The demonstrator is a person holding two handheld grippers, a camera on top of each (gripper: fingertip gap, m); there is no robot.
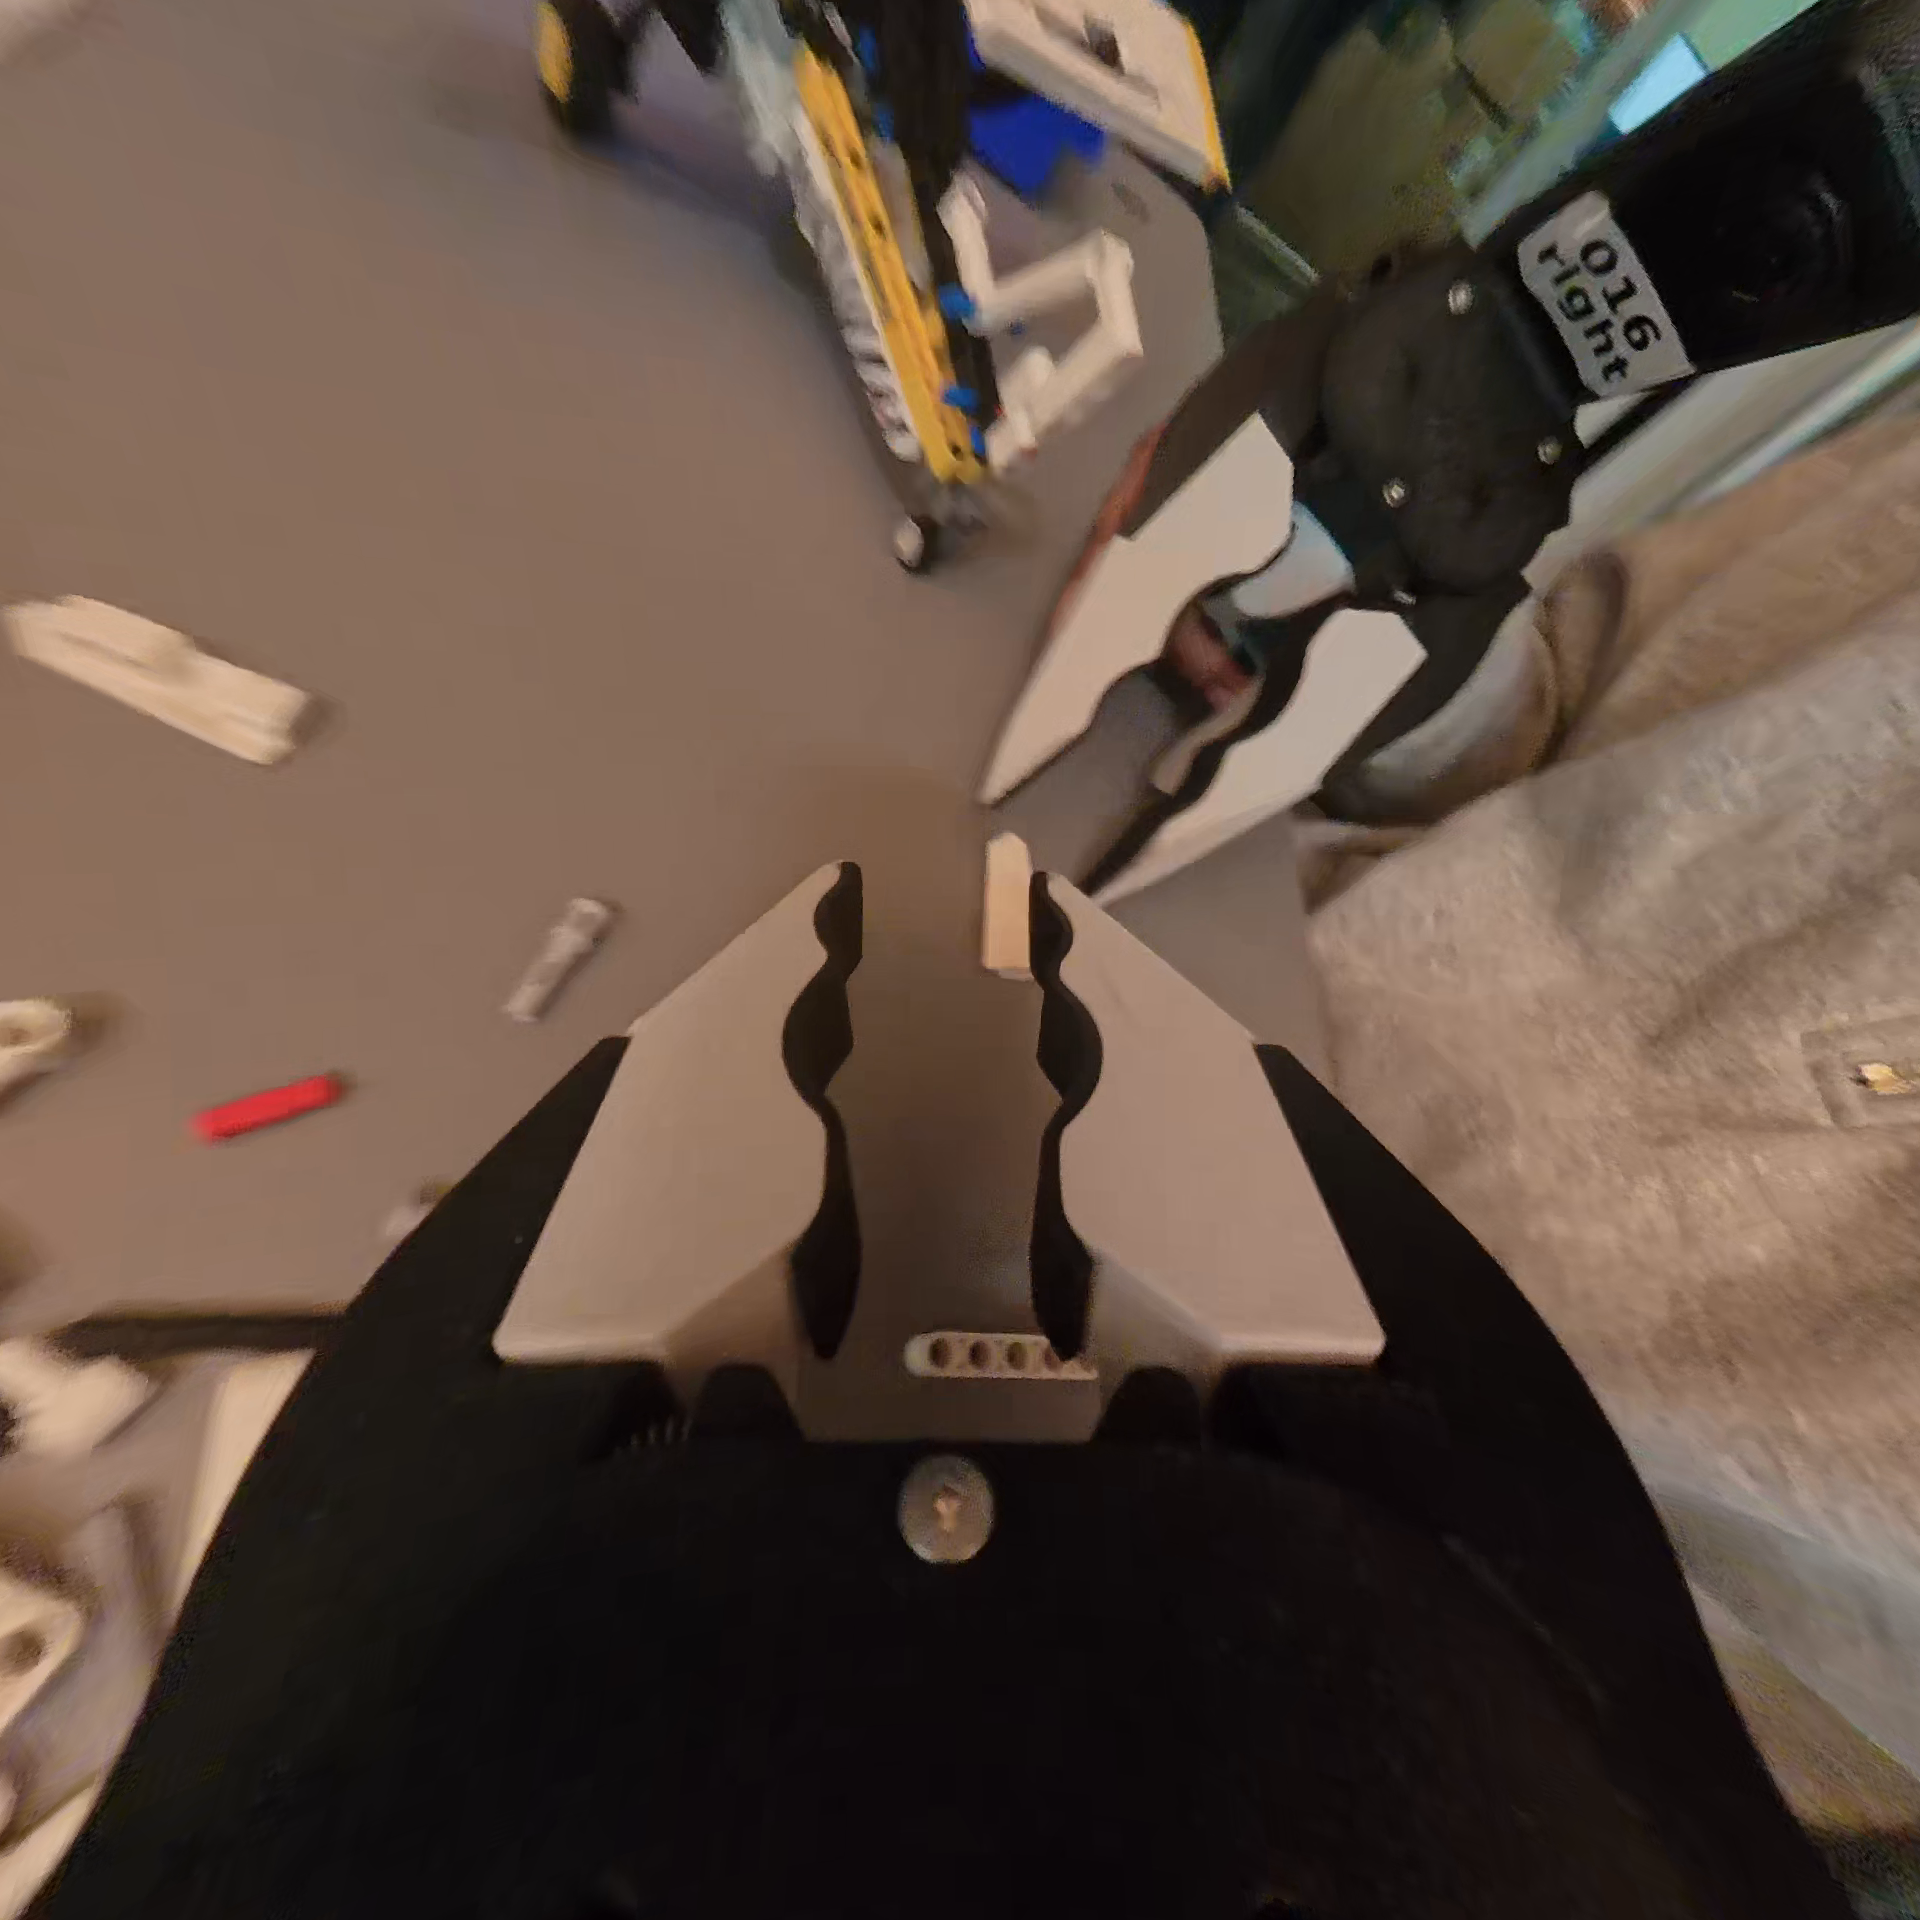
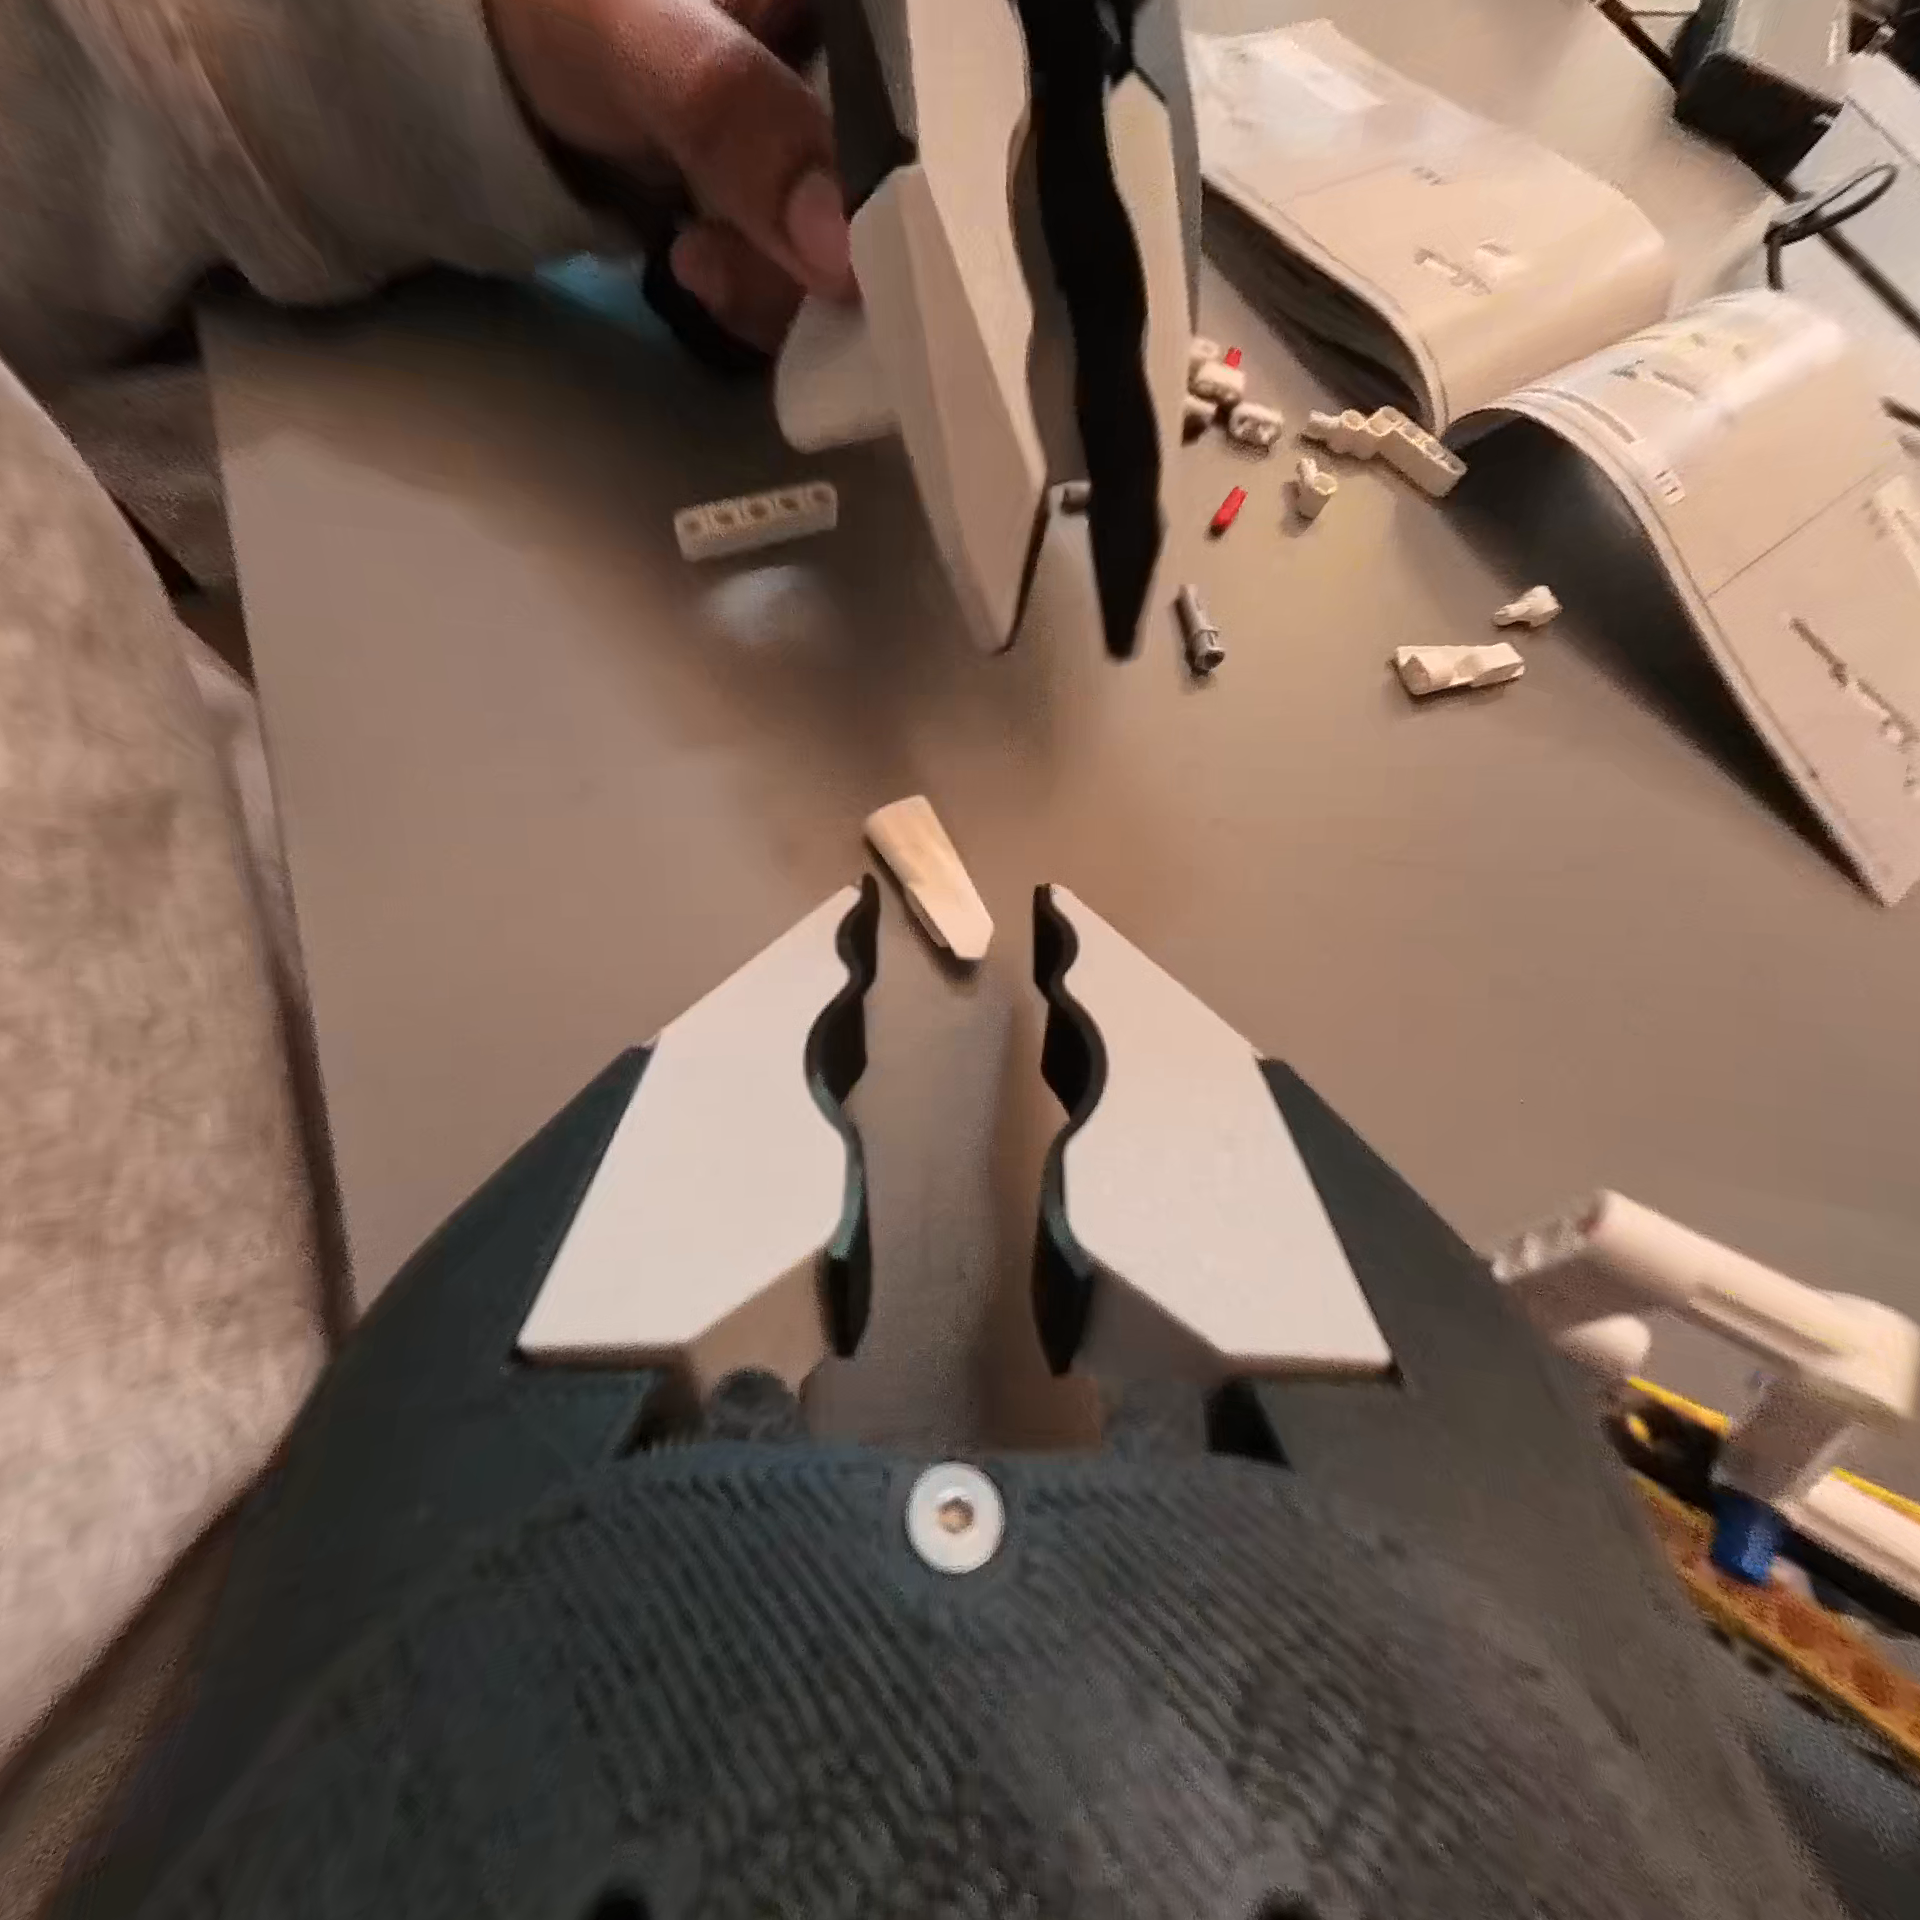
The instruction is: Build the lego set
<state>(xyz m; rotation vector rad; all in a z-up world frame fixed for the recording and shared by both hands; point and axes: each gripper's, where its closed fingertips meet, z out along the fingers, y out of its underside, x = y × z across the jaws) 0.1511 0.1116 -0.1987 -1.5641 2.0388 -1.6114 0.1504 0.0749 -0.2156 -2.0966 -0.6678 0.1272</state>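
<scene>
A small beige Lego piece (image 2: pixel 925 883) lies on the grey table (image 2: pixel 520 779), just ahead of my right gripper (image 2: pixel 956 896), whose jaws are open and empty, the piece nearer the left fingertip. In the left wrist view the piece (image 1: pixel 1006 904) sits right beside the right fingertip of my left gripper (image 1: pixel 945 888), which is open and empty. The two grippers point at each other over the piece. The partly built model (image 1: pixel 883 260), yellow, white and blue, stands farther back; its white part (image 2: pixel 1714 1340) also shows in the right wrist view.
A white beam with holes (image 2: pixel 753 516) lies under the left gripper. Grey pin (image 2: pixel 1200 623), red pins (image 2: pixel 1226 509) and several white pieces (image 2: pixel 1455 665) lie scattered. Open instruction booklets (image 2: pixel 1714 499) lie at the right. A person's hand (image 2: pixel 707 156) and beige sleeve (image 1: pixel 1610 1039) border the table.
</scene>
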